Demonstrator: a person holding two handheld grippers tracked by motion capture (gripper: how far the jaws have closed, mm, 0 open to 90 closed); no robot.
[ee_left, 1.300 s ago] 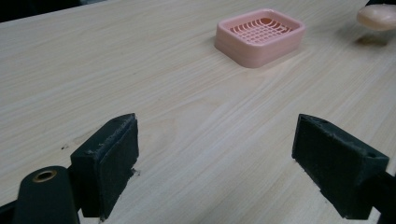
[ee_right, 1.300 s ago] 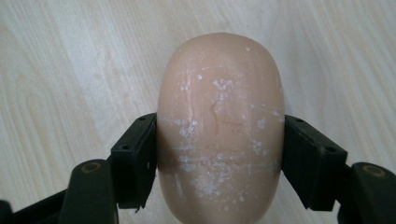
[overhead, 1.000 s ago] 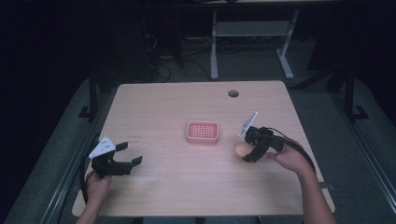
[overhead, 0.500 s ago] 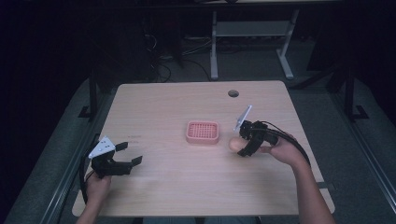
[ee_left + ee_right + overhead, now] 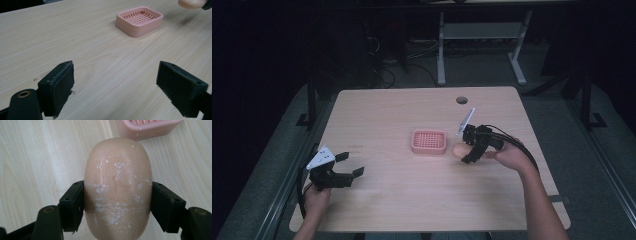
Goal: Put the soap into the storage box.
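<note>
Right claw (image 5: 117, 202) clamped on a smooth peach oval bar of soap (image 5: 117, 192) flecked with white, held clear of the pale wood-grain tabletop (image 5: 387, 110), just beside the pink plastic slatted soap dish (image 5: 429, 142) (dish near mid-table). Left claw (image 5: 122, 87) spread wide apart with nothing between the pads, low over bare wood near the front left corner, well apart from the dish. Beyond the tabletop, dark room with grey carpet (image 5: 492, 75).
</note>
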